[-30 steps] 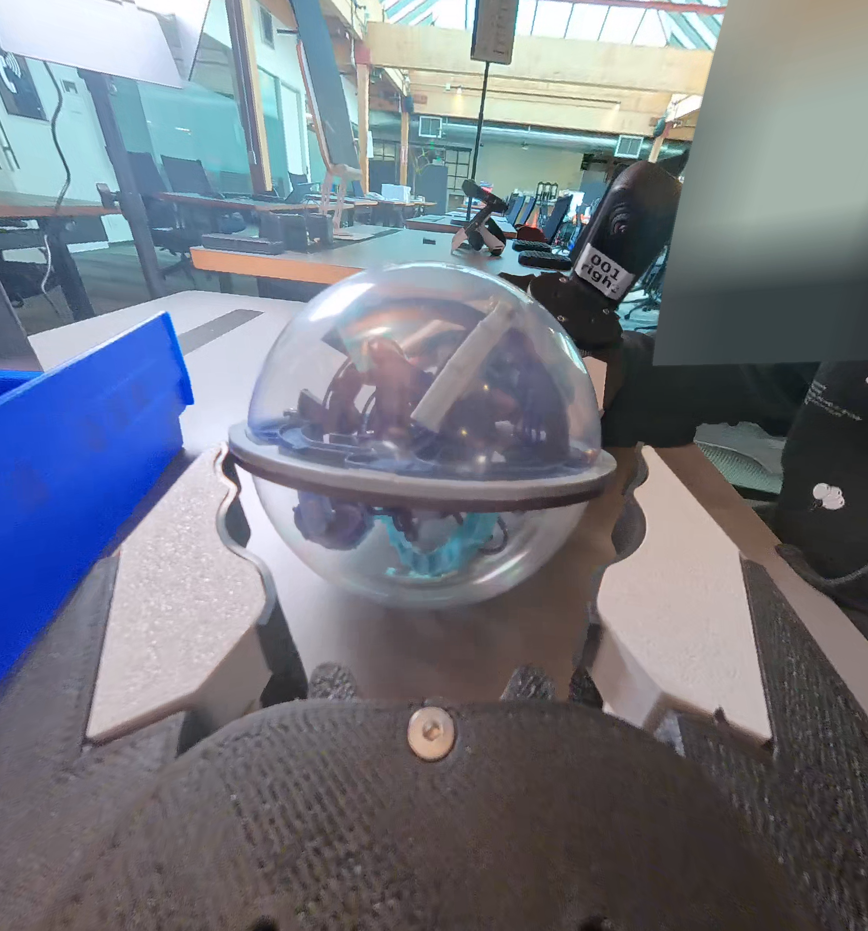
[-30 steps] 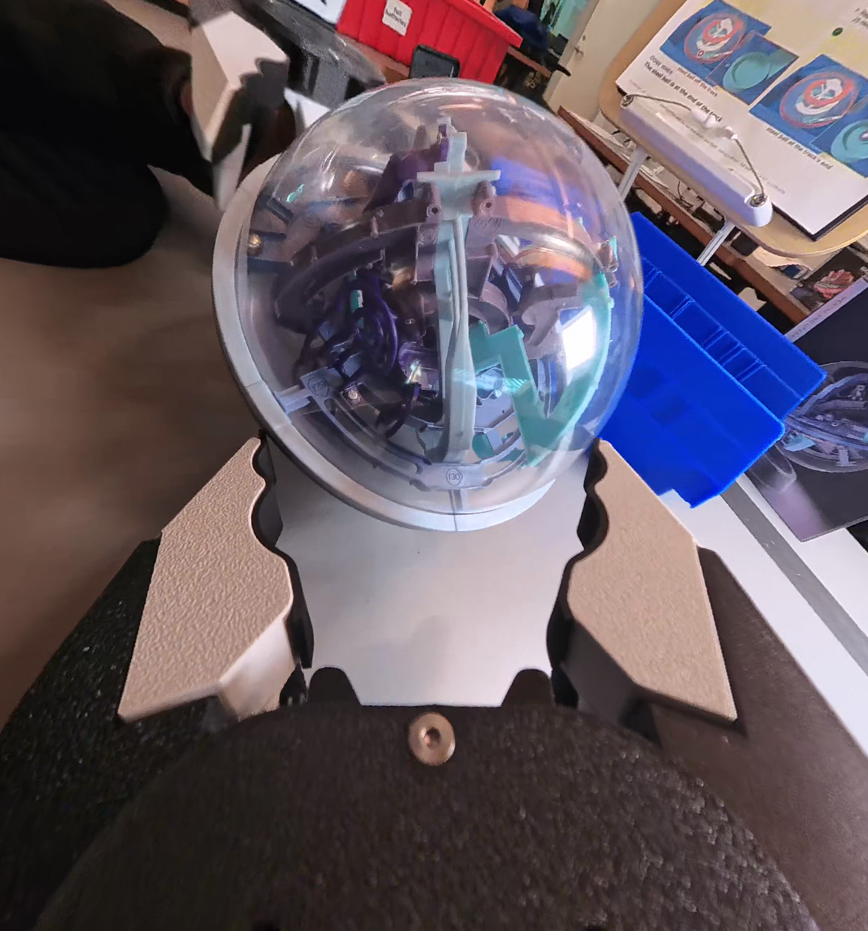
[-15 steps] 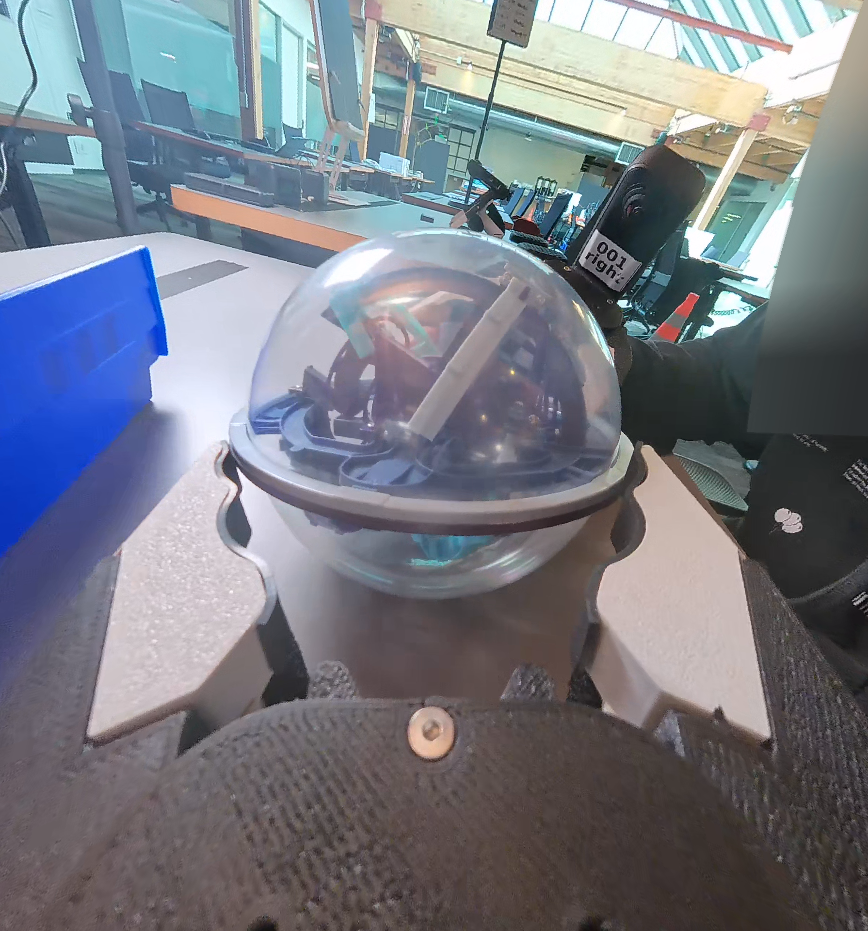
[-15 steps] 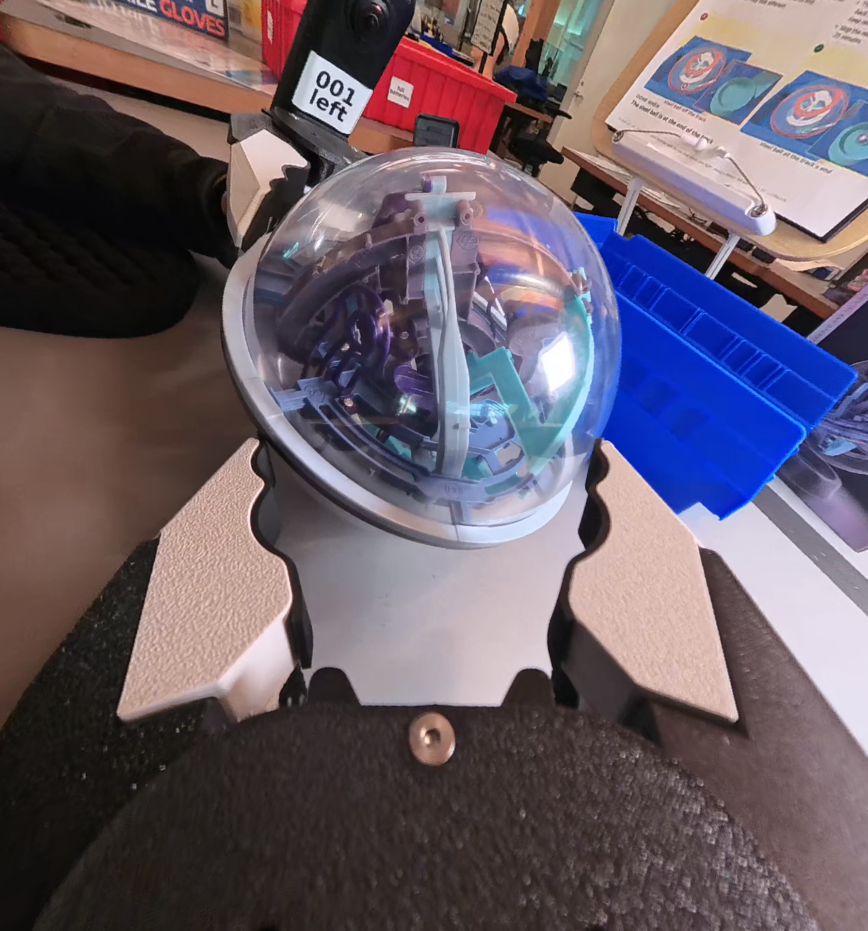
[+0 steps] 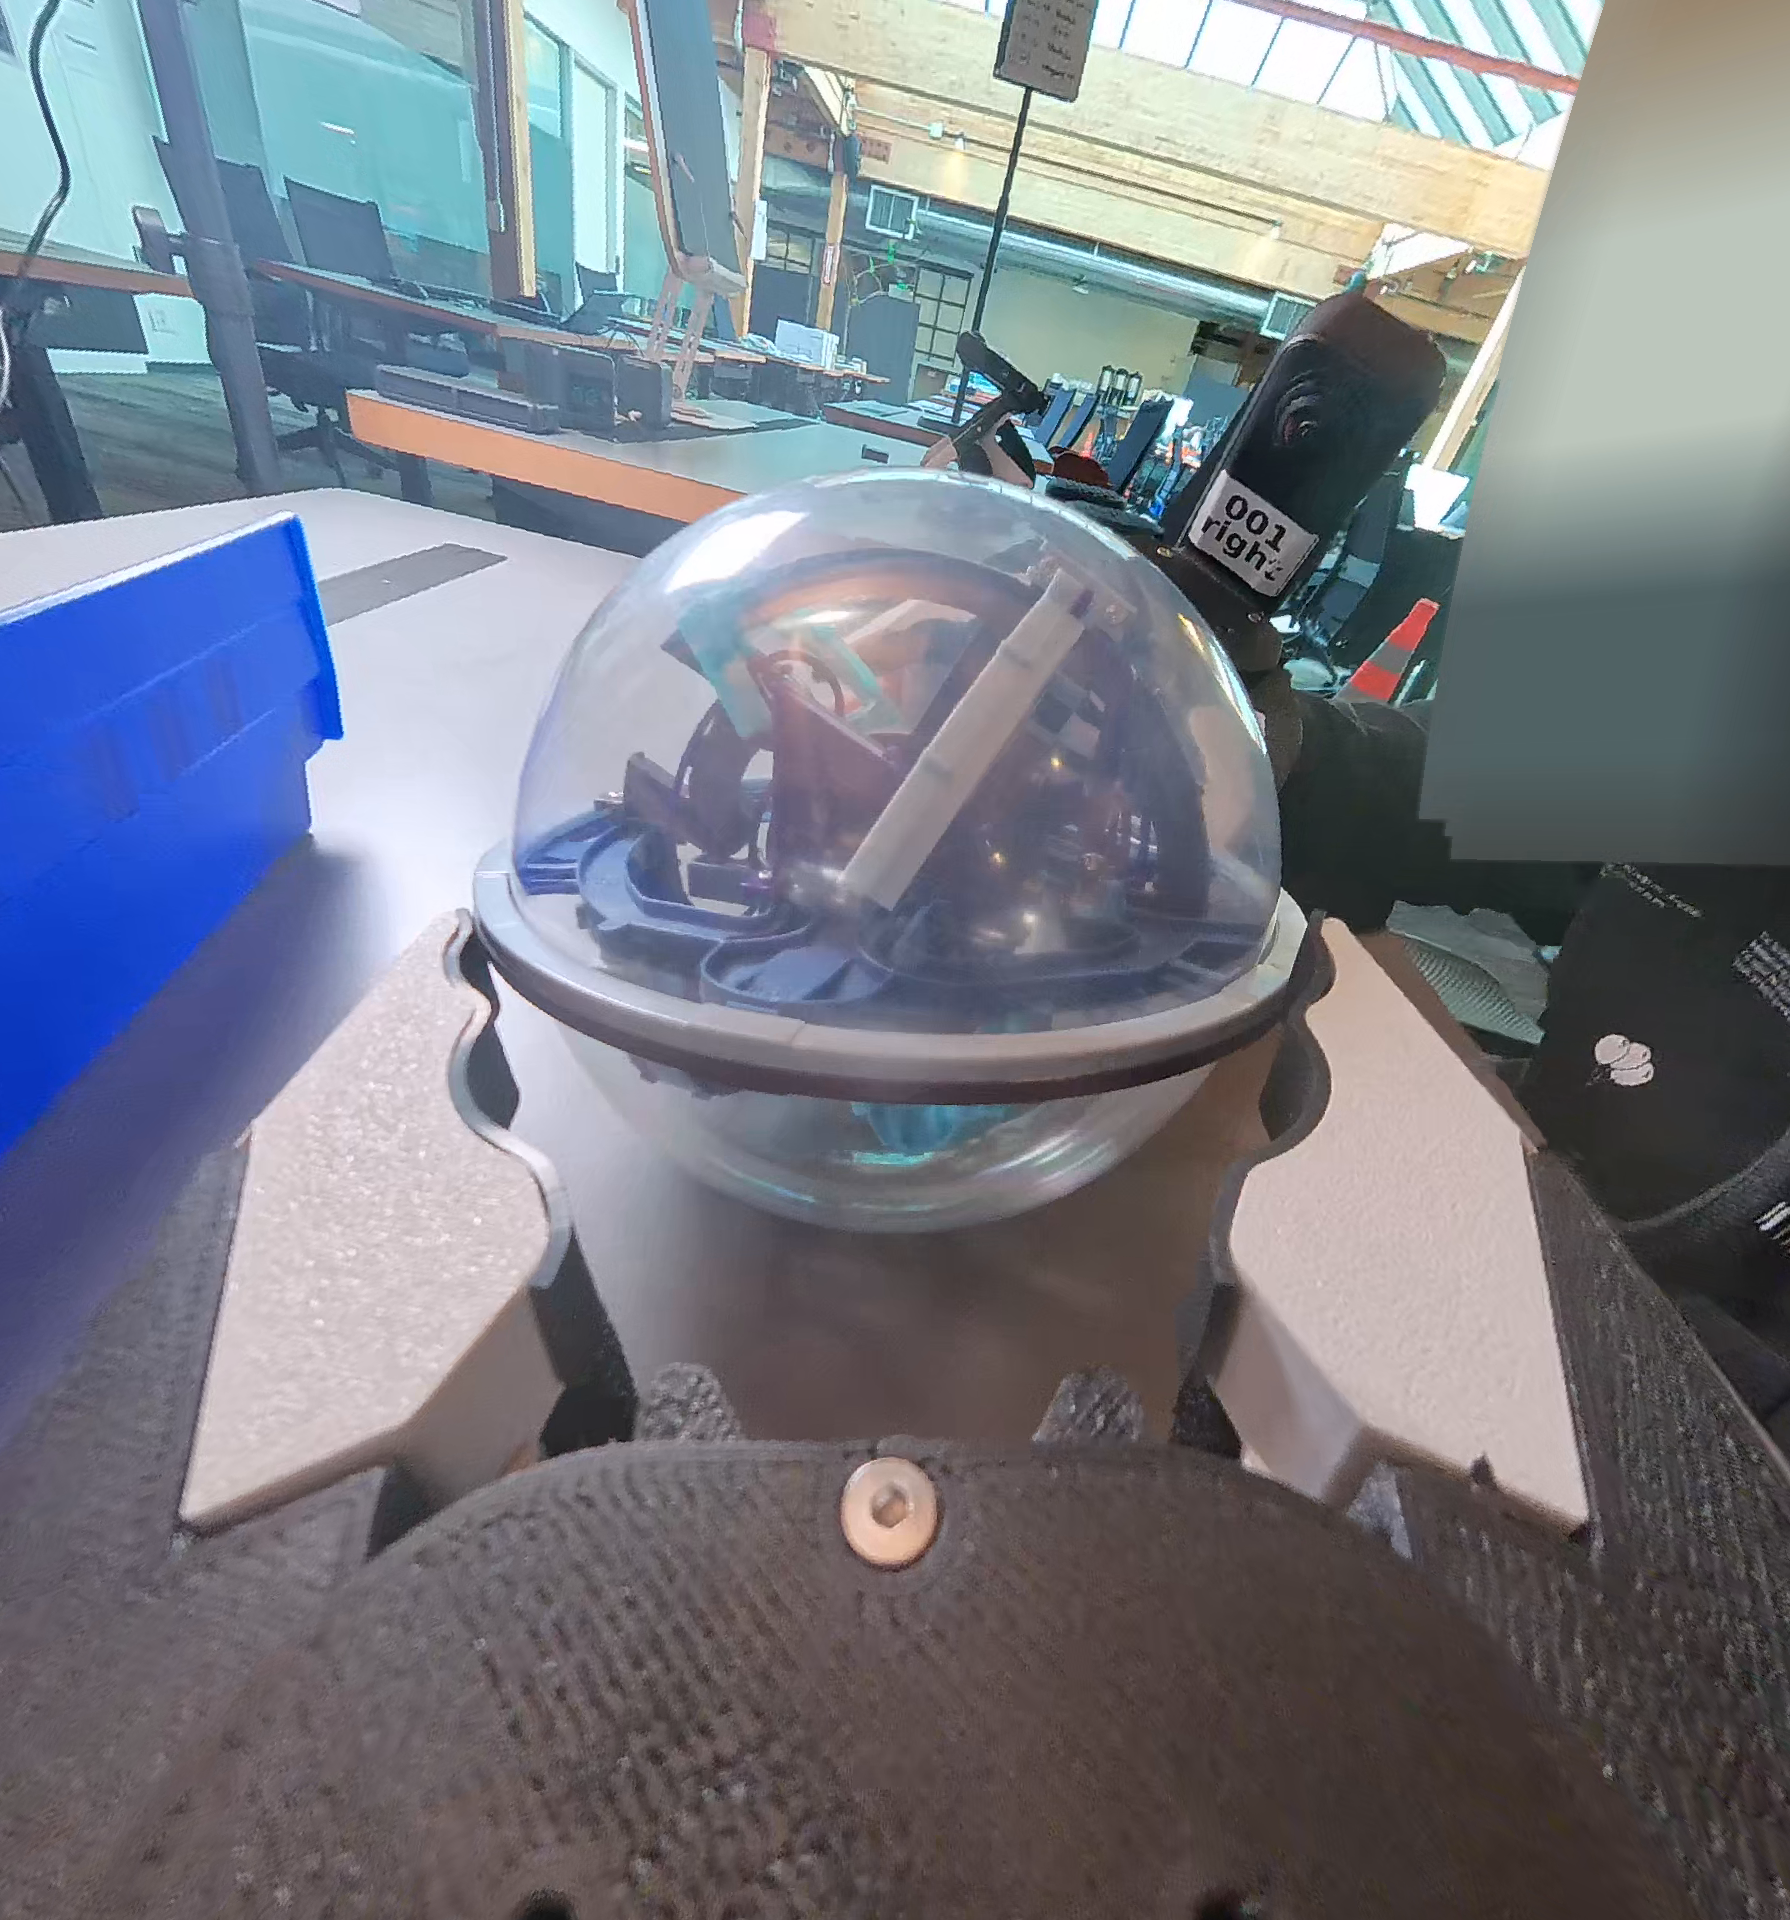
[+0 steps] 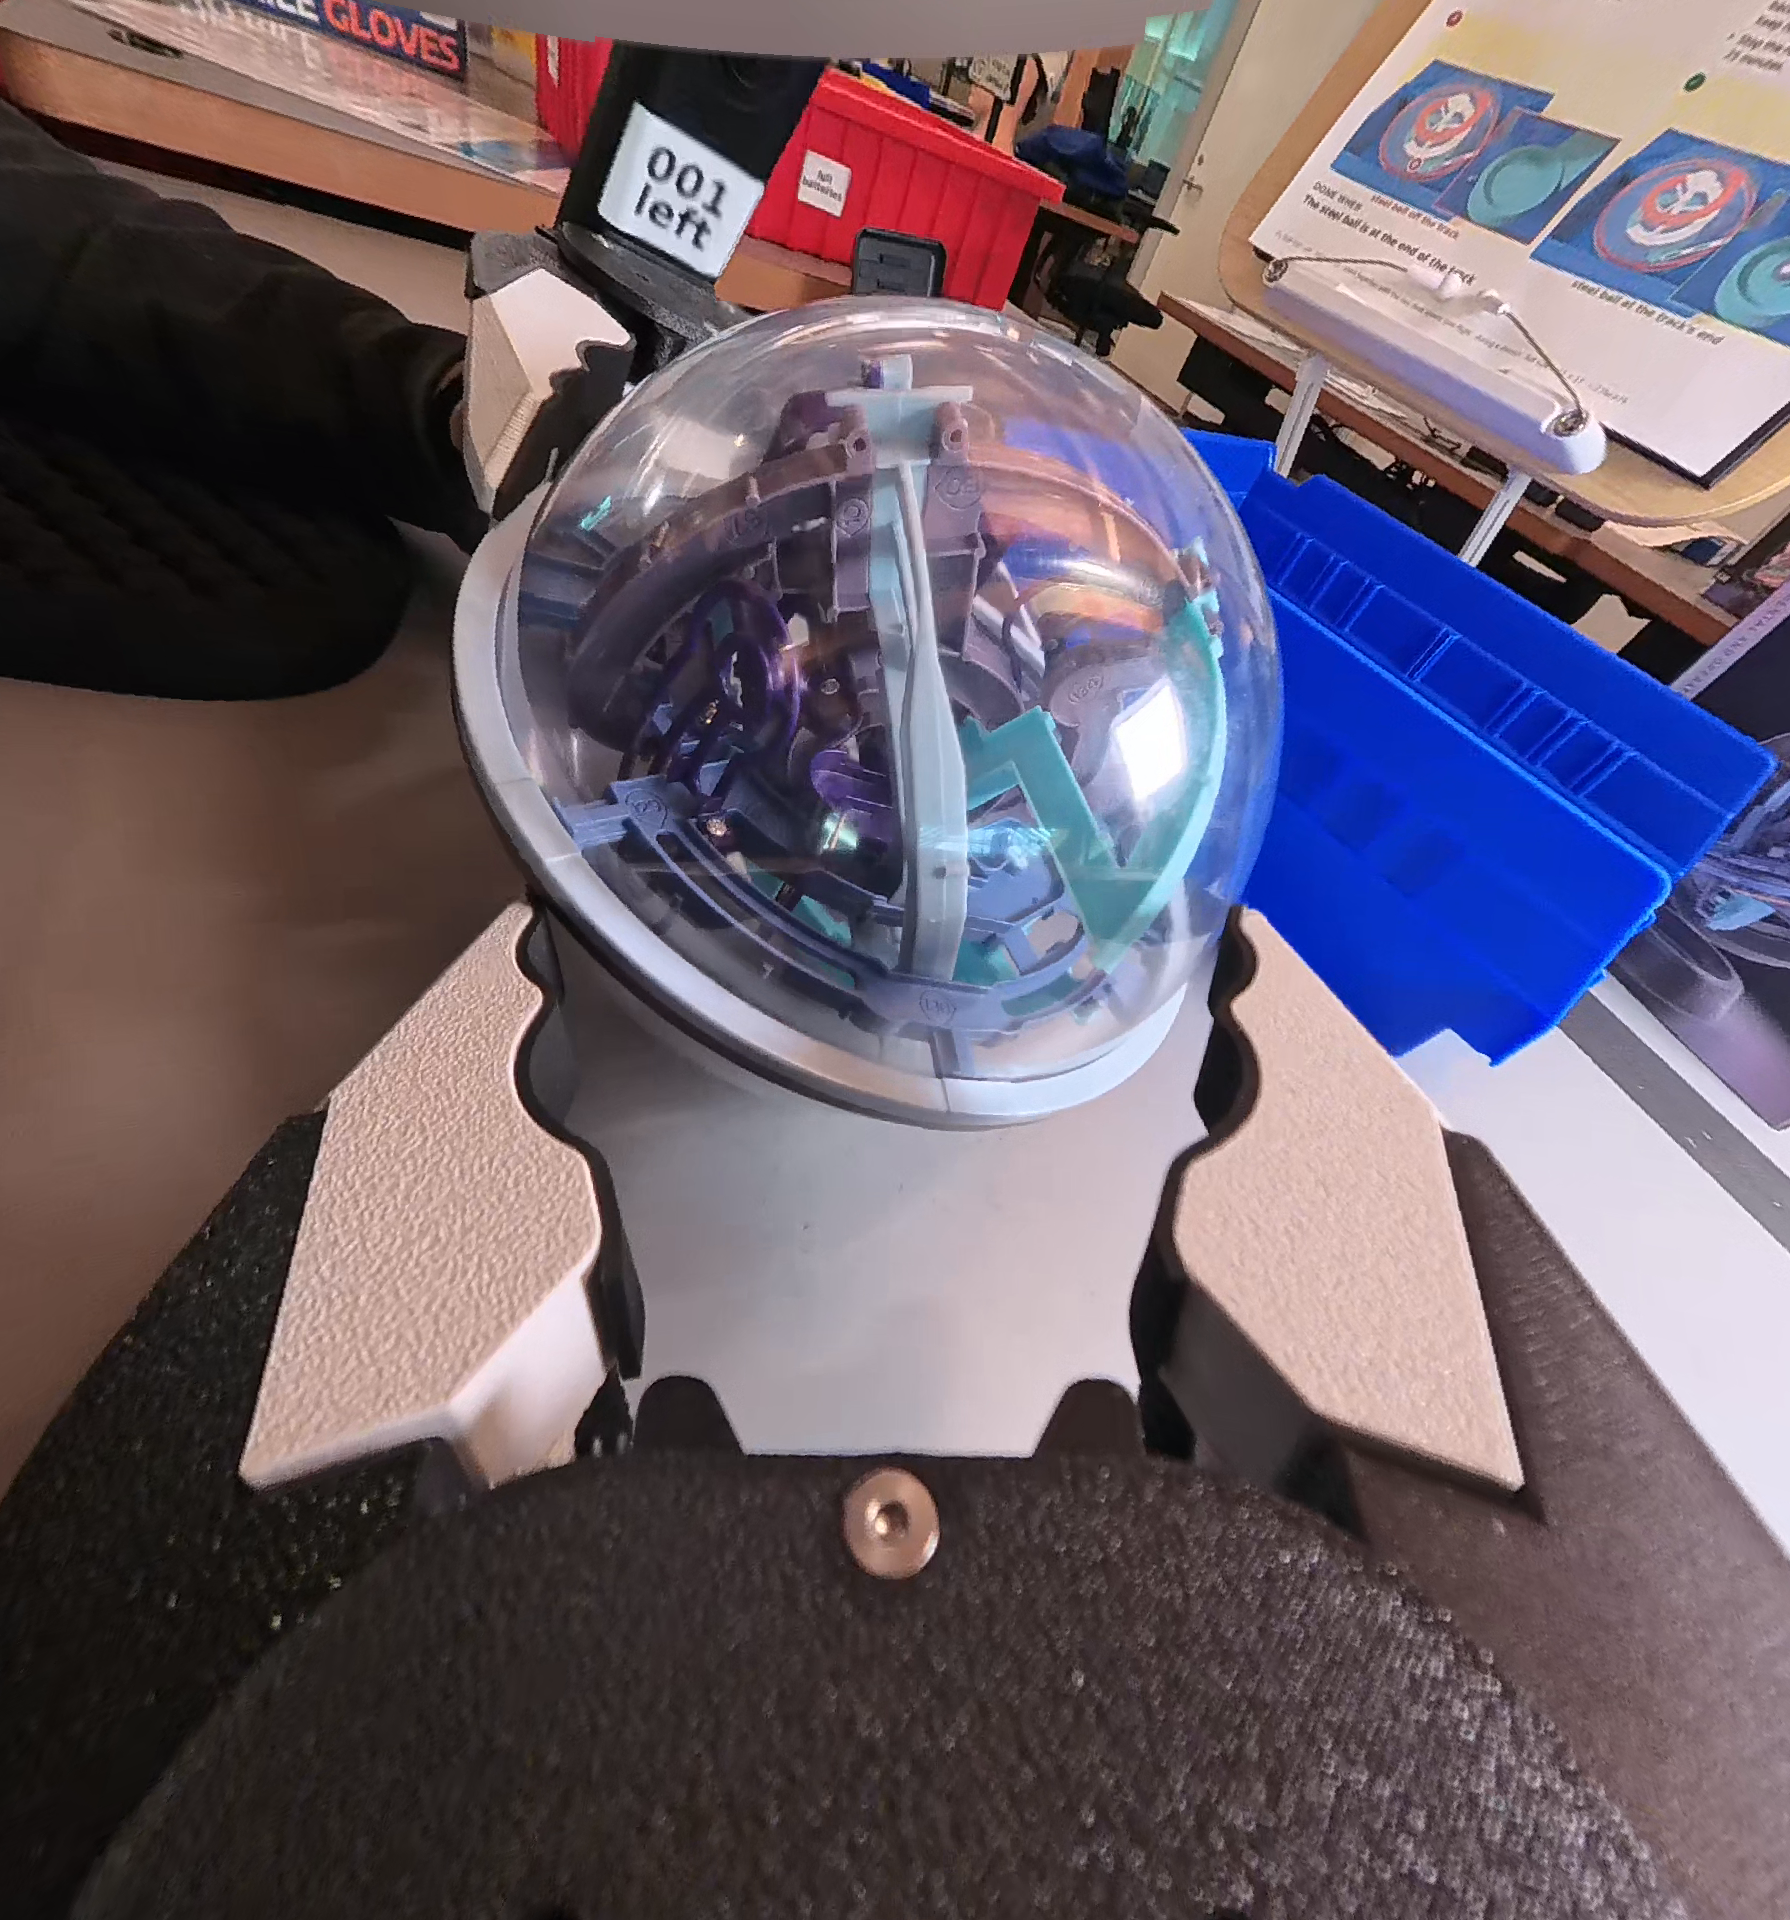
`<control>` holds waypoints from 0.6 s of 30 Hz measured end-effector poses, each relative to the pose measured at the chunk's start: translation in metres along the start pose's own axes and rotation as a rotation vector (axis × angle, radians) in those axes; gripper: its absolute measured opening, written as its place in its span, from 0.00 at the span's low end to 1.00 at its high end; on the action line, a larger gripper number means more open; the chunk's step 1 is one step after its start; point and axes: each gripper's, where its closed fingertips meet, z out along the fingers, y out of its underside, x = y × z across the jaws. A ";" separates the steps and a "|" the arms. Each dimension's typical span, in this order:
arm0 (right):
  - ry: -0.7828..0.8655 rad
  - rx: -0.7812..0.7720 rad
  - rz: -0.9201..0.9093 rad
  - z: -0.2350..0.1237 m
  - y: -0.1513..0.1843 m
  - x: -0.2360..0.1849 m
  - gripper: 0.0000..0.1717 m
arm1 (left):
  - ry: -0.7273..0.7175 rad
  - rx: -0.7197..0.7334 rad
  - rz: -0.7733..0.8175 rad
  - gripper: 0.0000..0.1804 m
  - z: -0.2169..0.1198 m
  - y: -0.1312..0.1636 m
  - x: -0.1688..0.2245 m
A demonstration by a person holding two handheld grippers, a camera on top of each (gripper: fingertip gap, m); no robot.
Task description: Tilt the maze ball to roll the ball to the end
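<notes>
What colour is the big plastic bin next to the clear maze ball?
Bright blue bin, seen best in the right wrist view.

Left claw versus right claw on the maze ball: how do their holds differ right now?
The left claw grips the maze ball at its grey rim, which looks level there. The right claw grips the clear dome itself, and the rim looks steeply tilted there. Both press from opposite sides.

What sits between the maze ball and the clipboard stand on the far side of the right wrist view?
A blue bin lies there, right behind the maze ball and in front of the clipboard stand. The right wrist view shows it.
</notes>
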 end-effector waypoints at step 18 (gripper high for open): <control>-0.314 -0.021 0.415 -0.015 0.000 -0.003 0.78 | -0.062 -0.095 0.480 0.76 0.002 0.001 0.025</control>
